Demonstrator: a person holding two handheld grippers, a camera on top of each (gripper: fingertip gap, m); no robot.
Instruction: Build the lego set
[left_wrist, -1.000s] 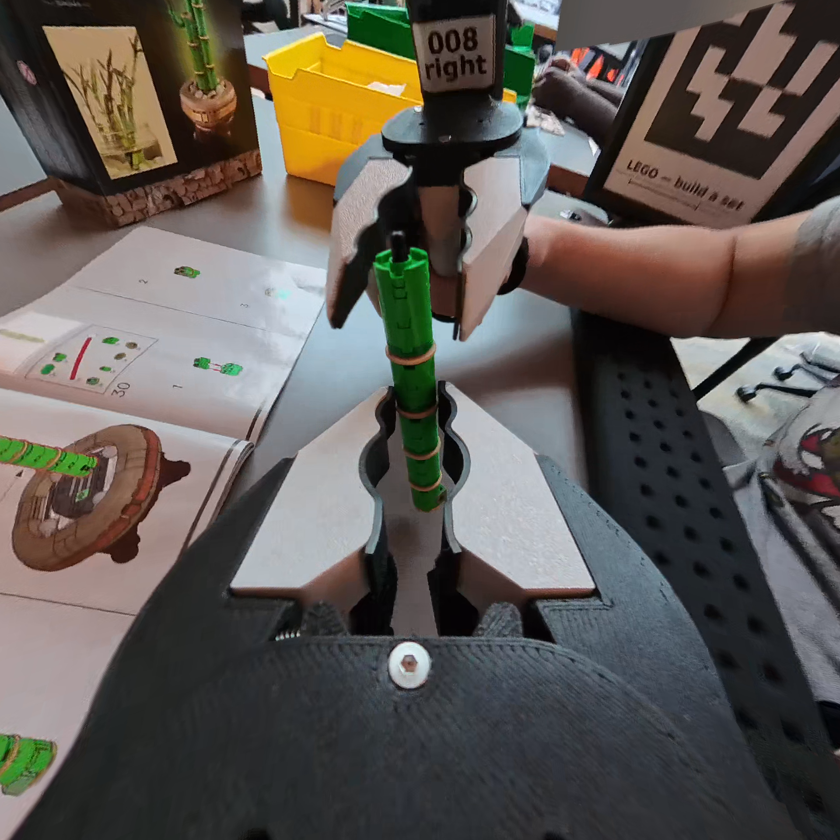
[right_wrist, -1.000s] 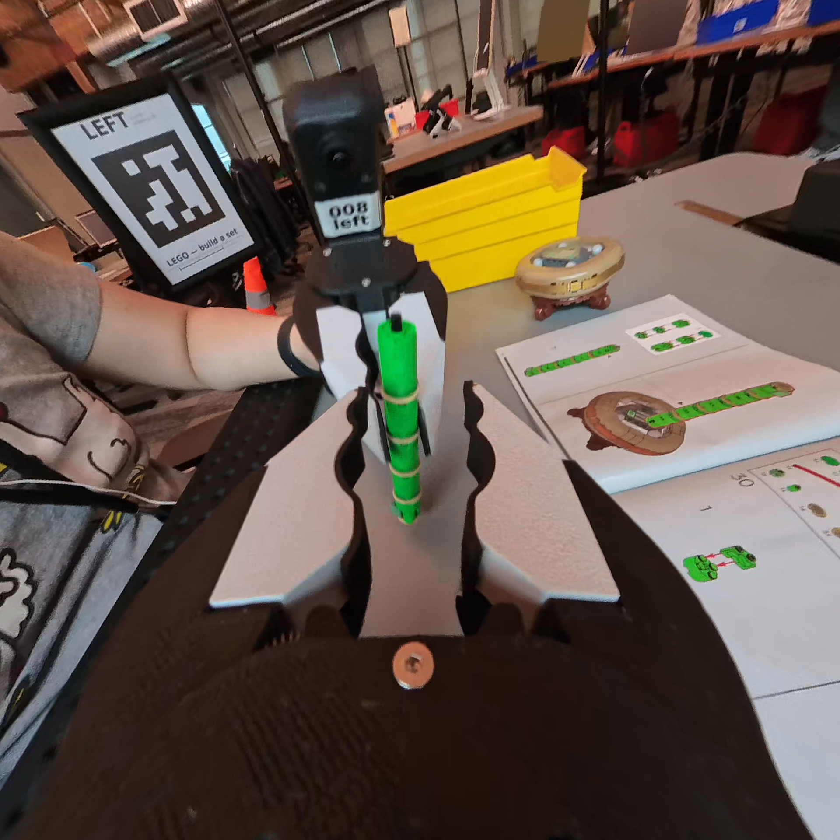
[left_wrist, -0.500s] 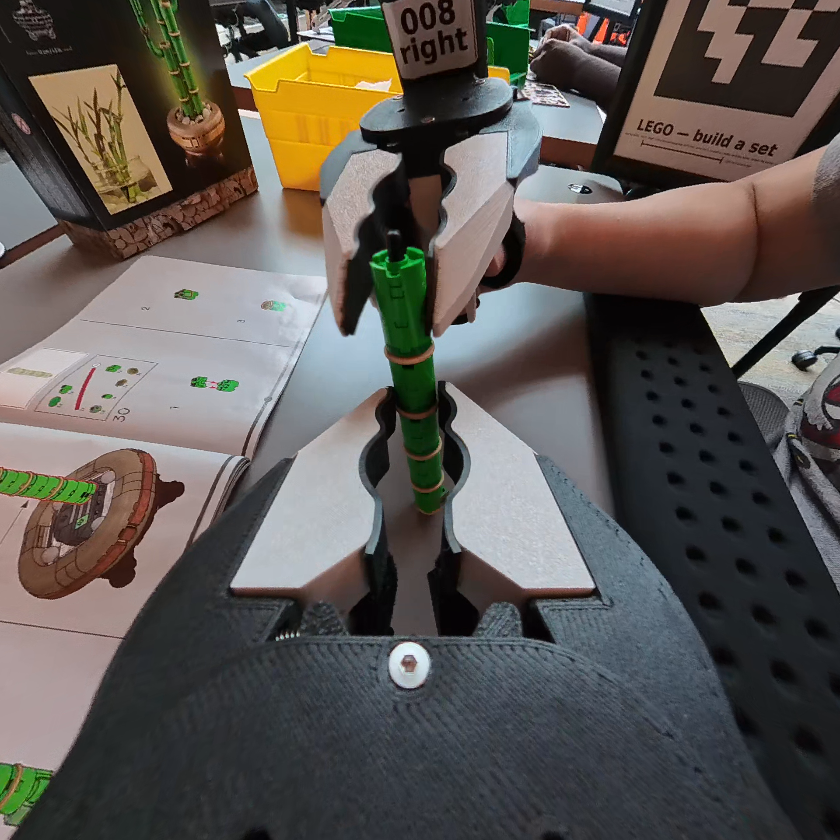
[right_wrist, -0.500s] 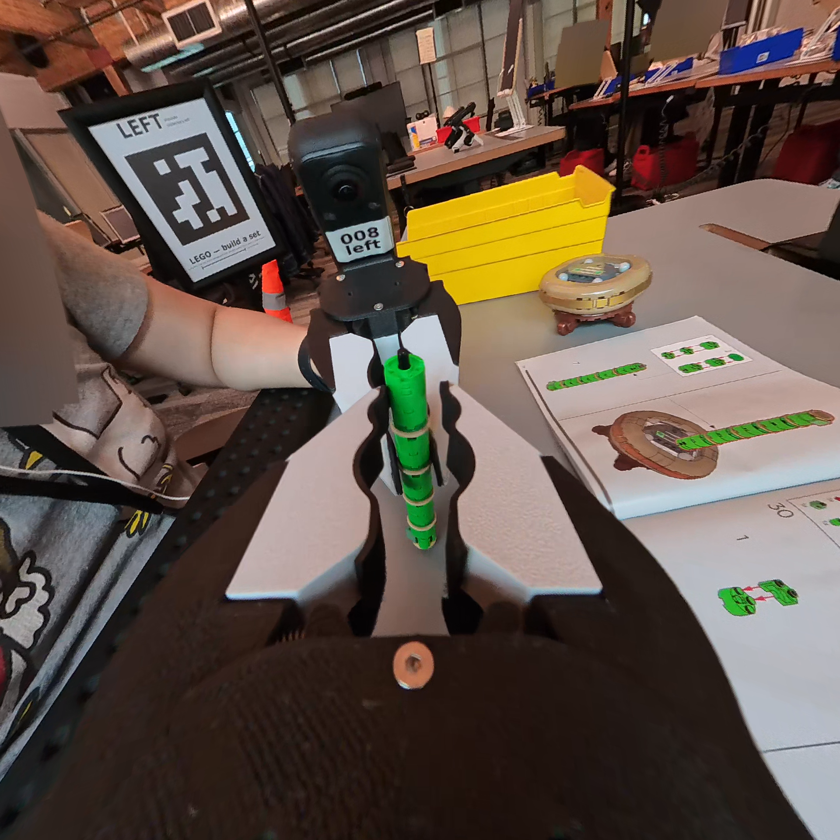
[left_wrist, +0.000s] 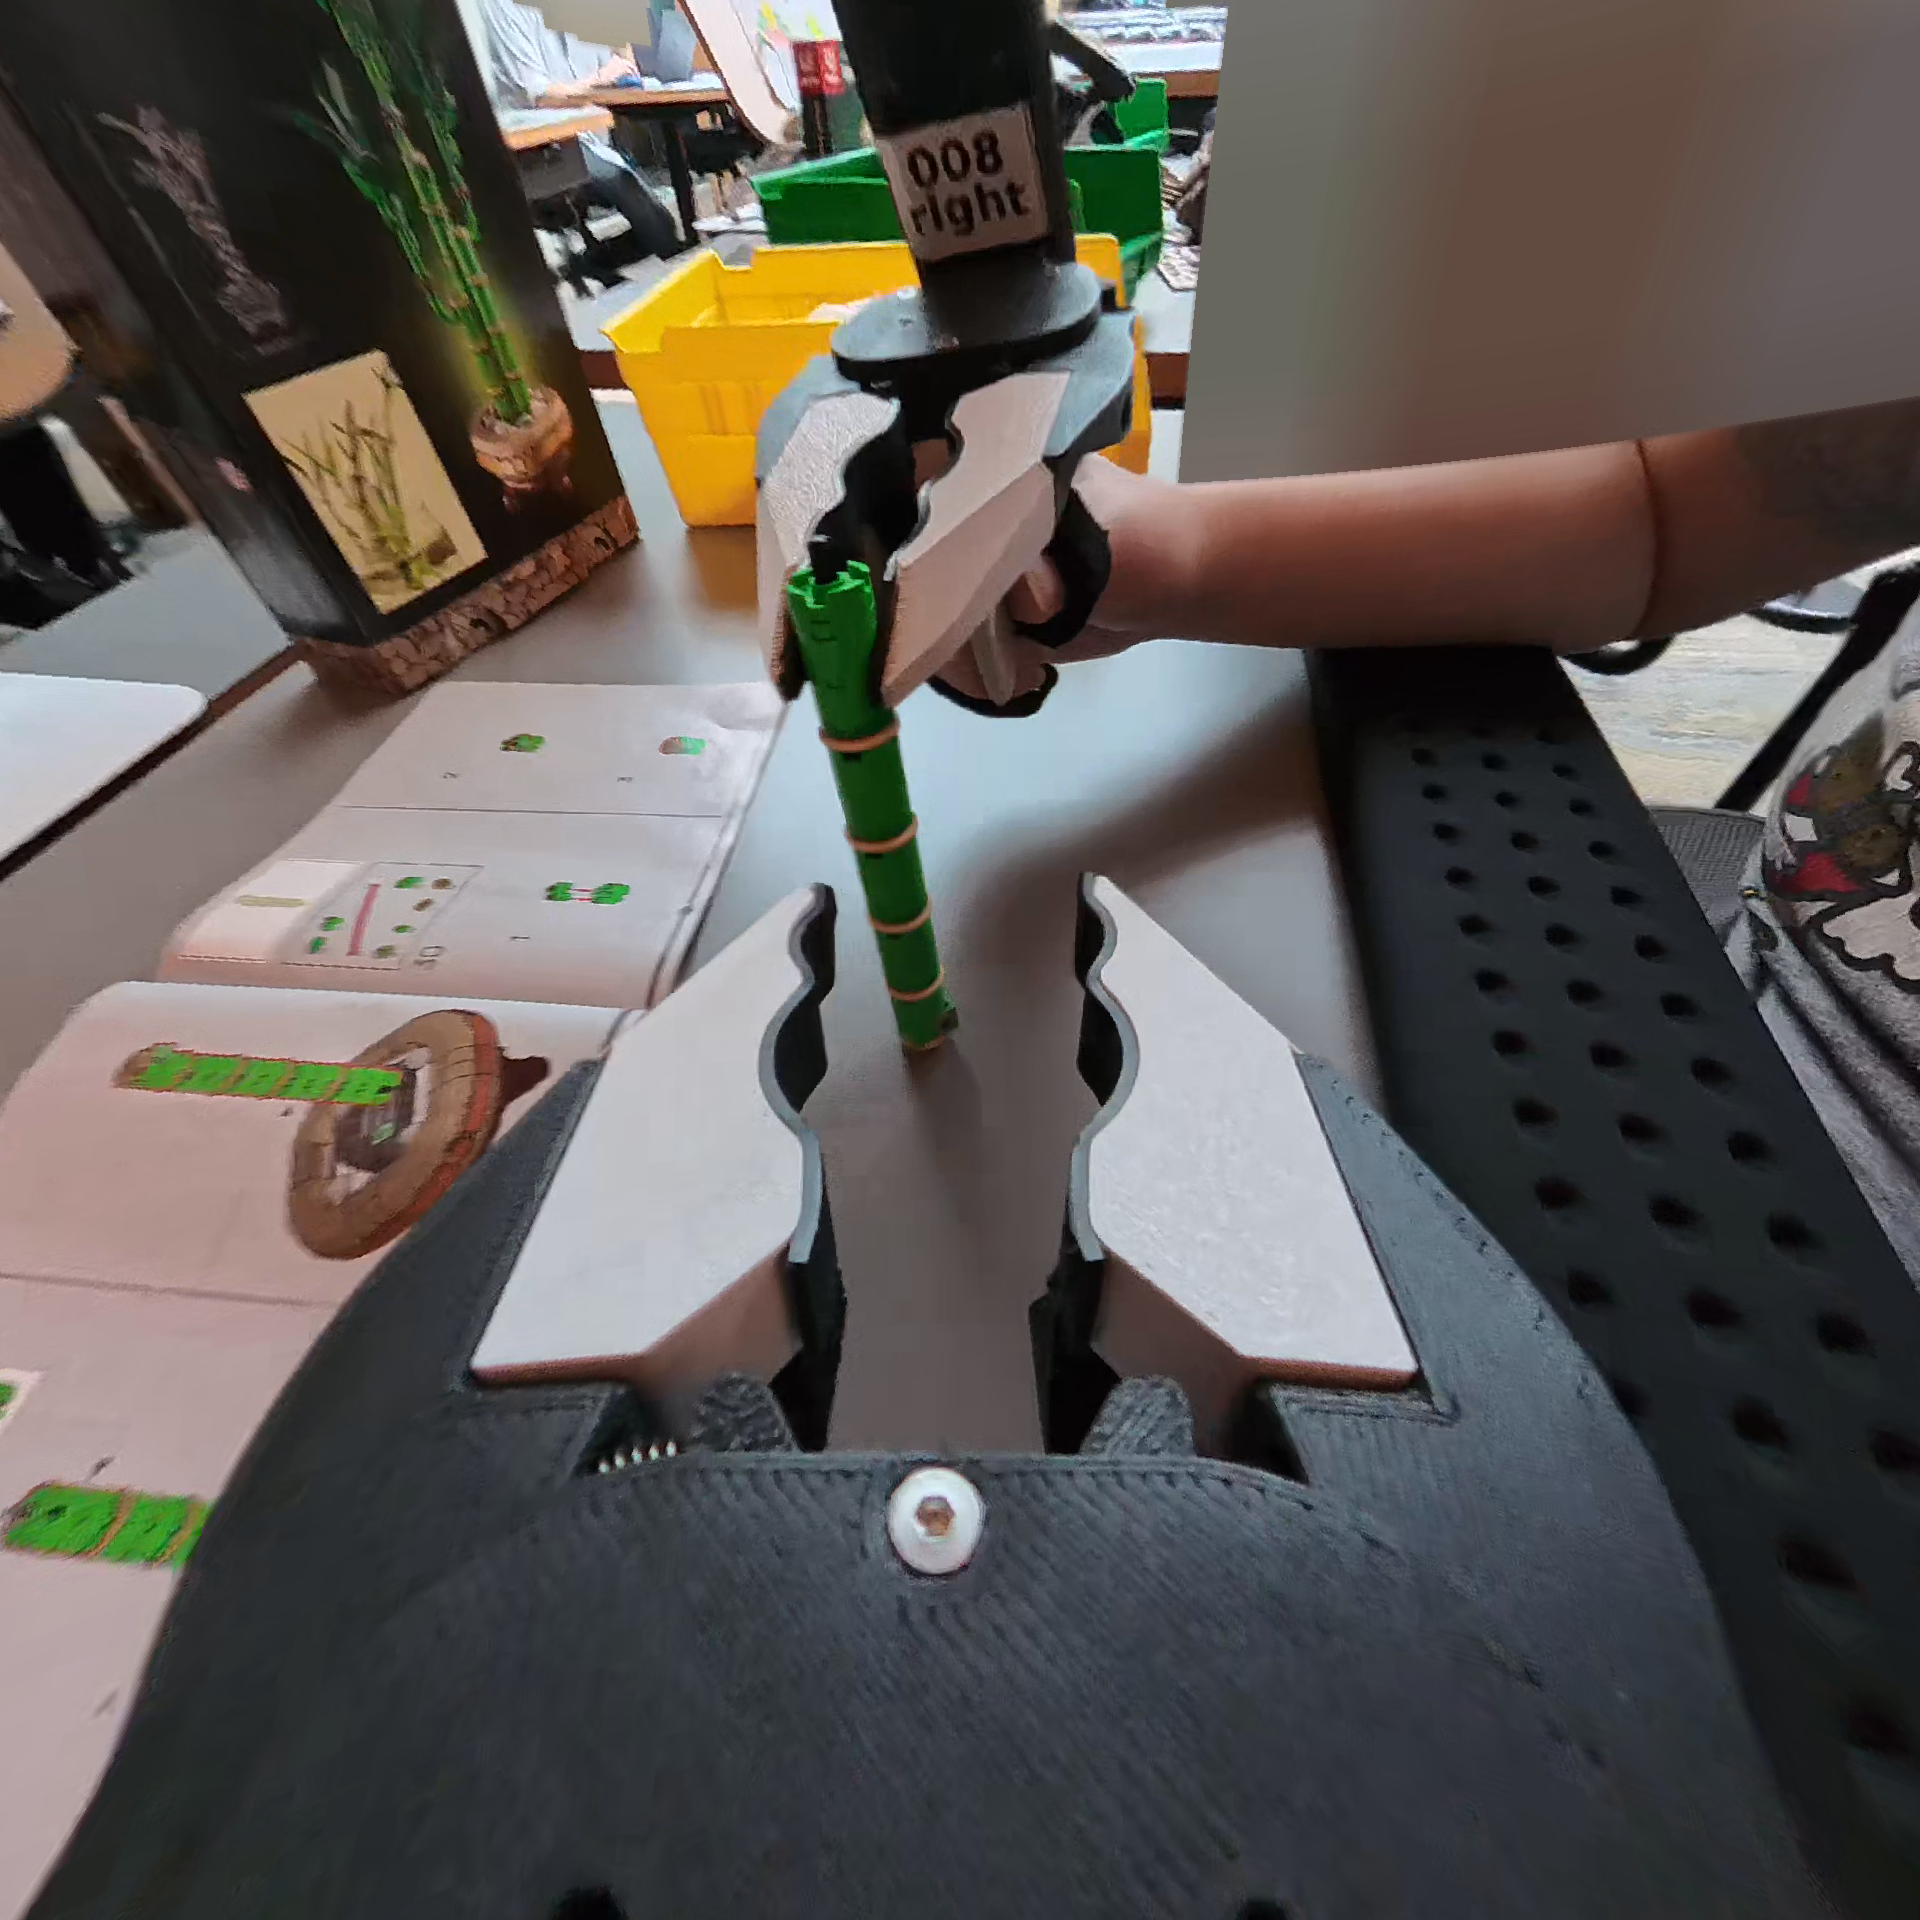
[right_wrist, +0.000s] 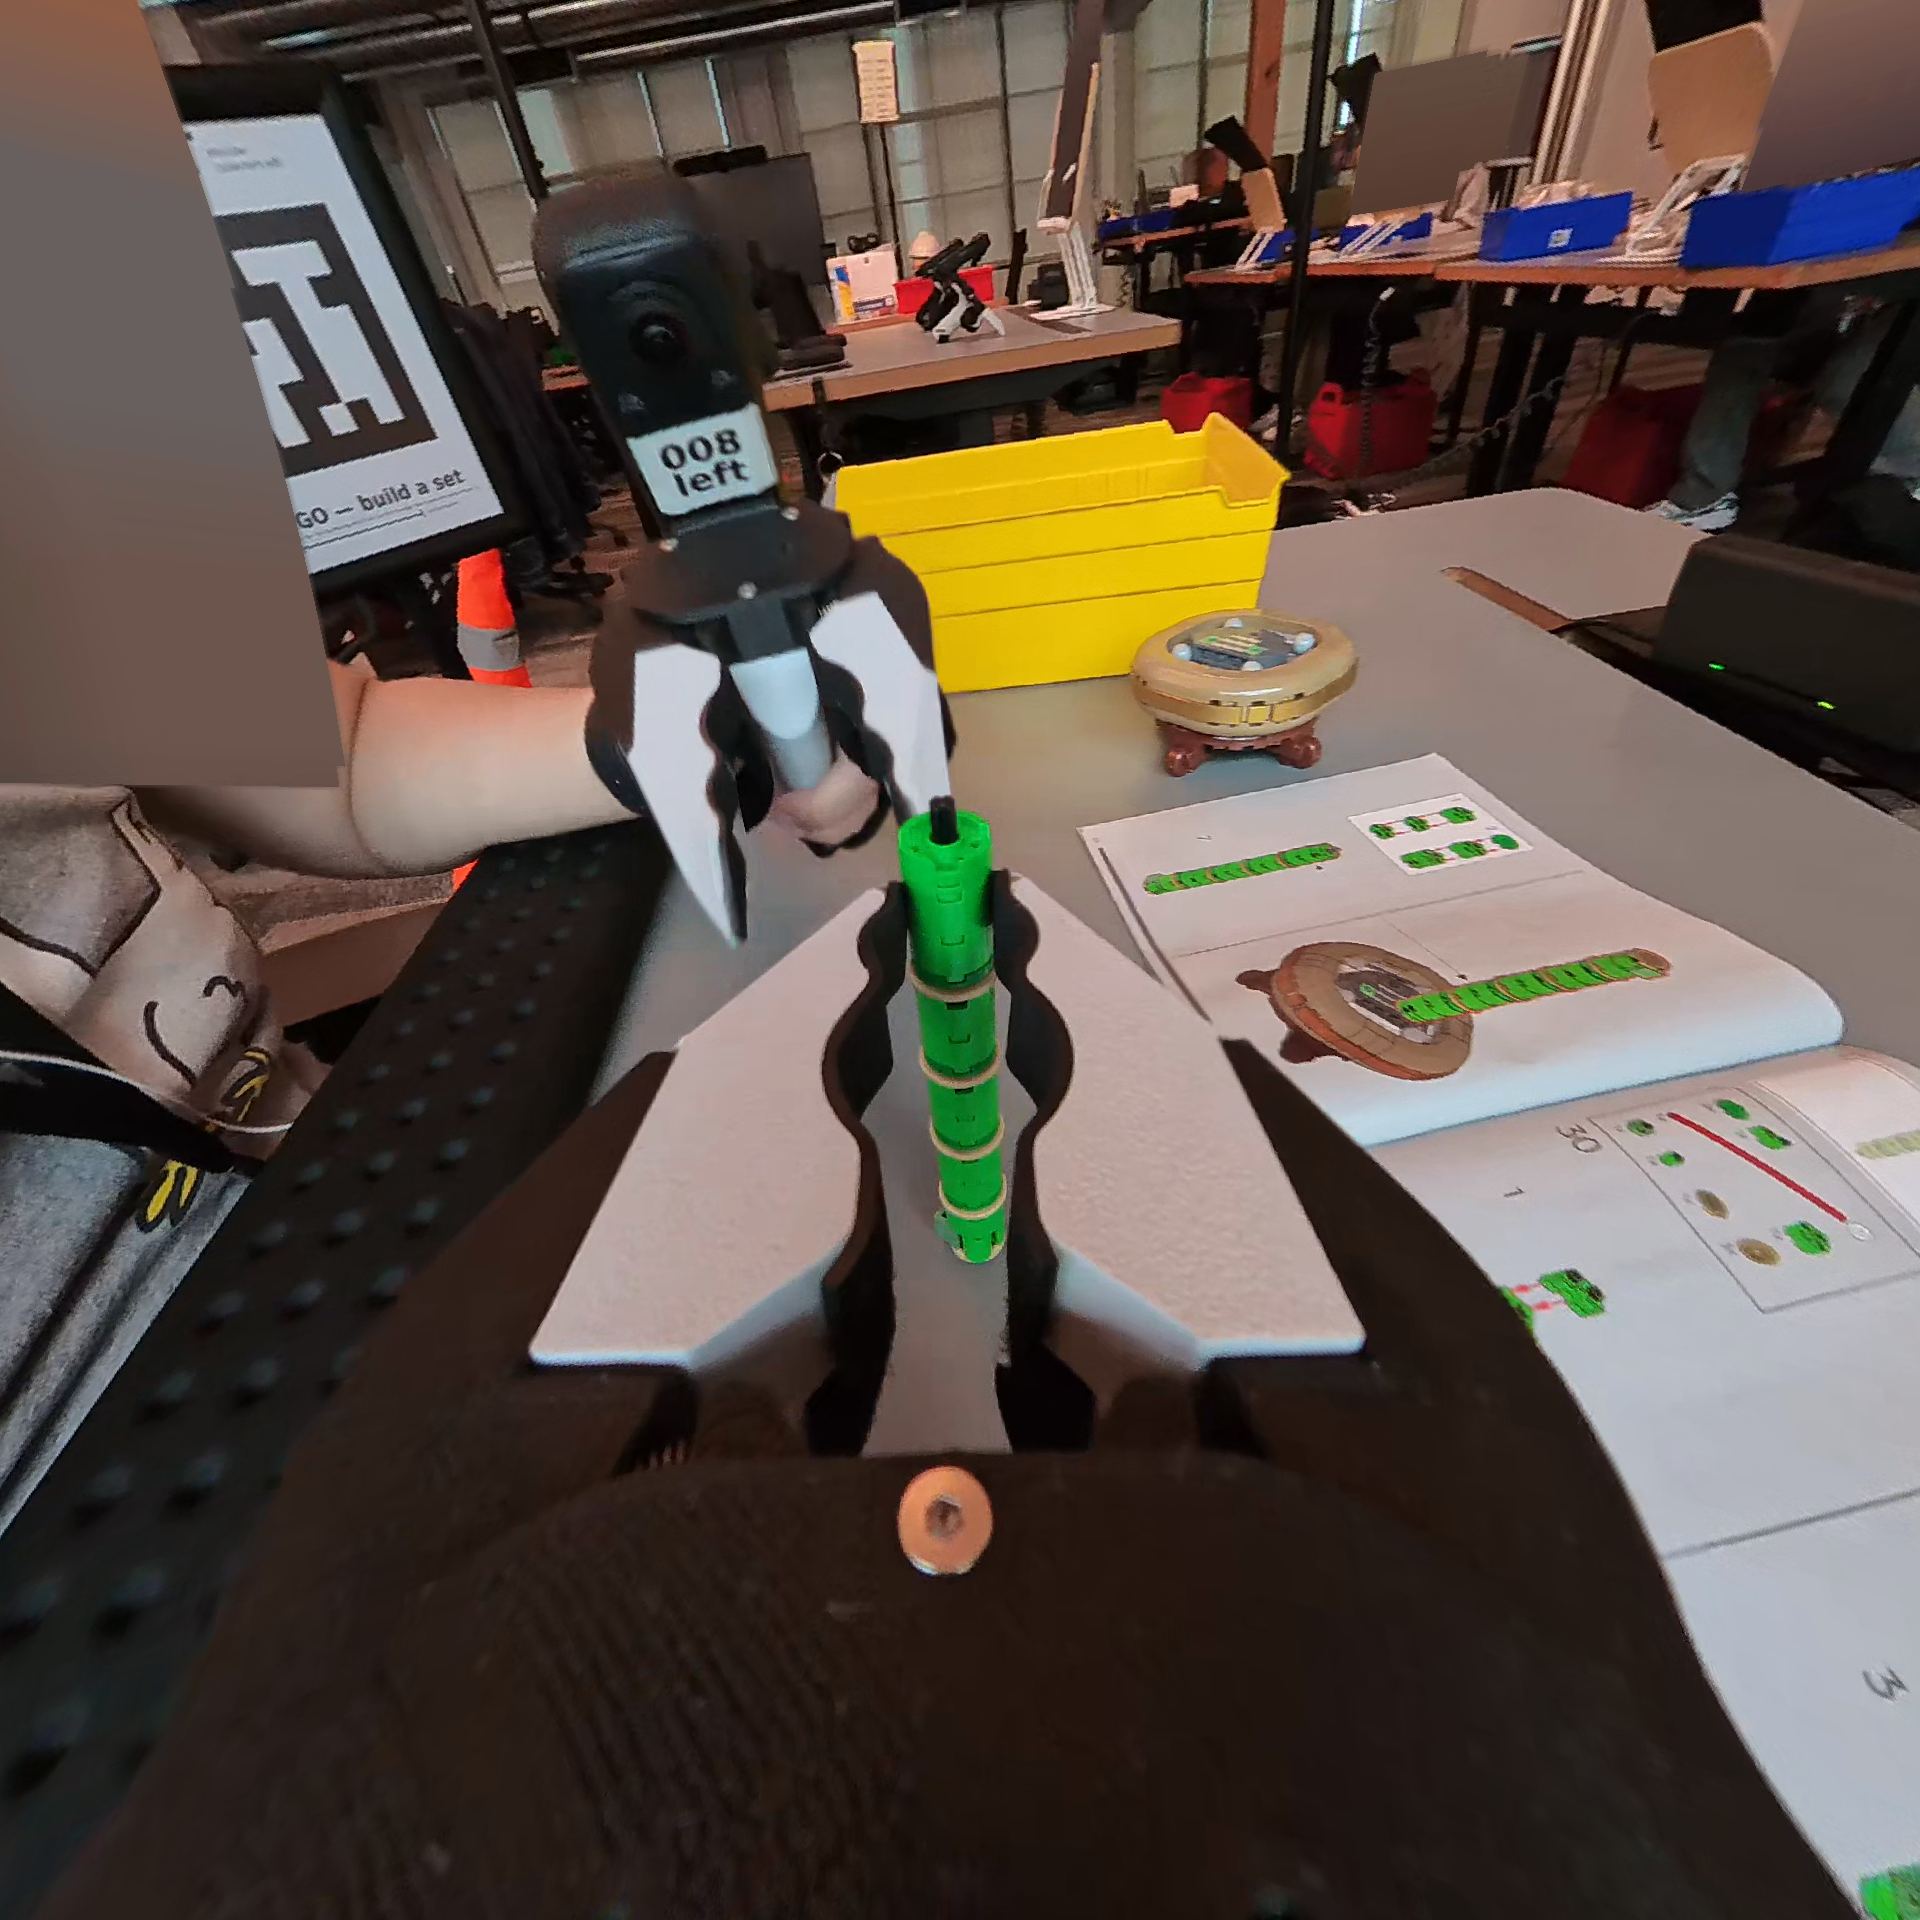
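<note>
A green bamboo stalk of stacked lego segments with tan rings (left_wrist: 883, 831) stands nearly upright above the table. My right gripper (right_wrist: 943, 904) is shut on its upper end, with both pads pressed on the top segment; the stalk (right_wrist: 961, 1091) hangs down between its fingers. In the left wrist view the right gripper (left_wrist: 836, 665) clamps the stalk's top. My left gripper (left_wrist: 956, 894) is open; the stalk's lower end stands between its fingers with a gap on each side. In the right wrist view the left gripper (right_wrist: 831, 857) is open, behind and to the left of the stalk.
An open instruction booklet (left_wrist: 468, 831) lies on the grey table (right_wrist: 1455, 644). A round tan and brown pot base (right_wrist: 1242, 675) stands by a yellow bin (right_wrist: 1060, 561). The set's box (left_wrist: 312, 364) stands at the far left. A black perforated mat (left_wrist: 1610, 1039) lies by the person's arm. Left tips to right tips: about 4 cm.
My right gripper closed on the stalk's upper end. My left gripper then opened, let go of the lower part and drew back a little. The stalk now hangs from the right gripper alone.
</note>
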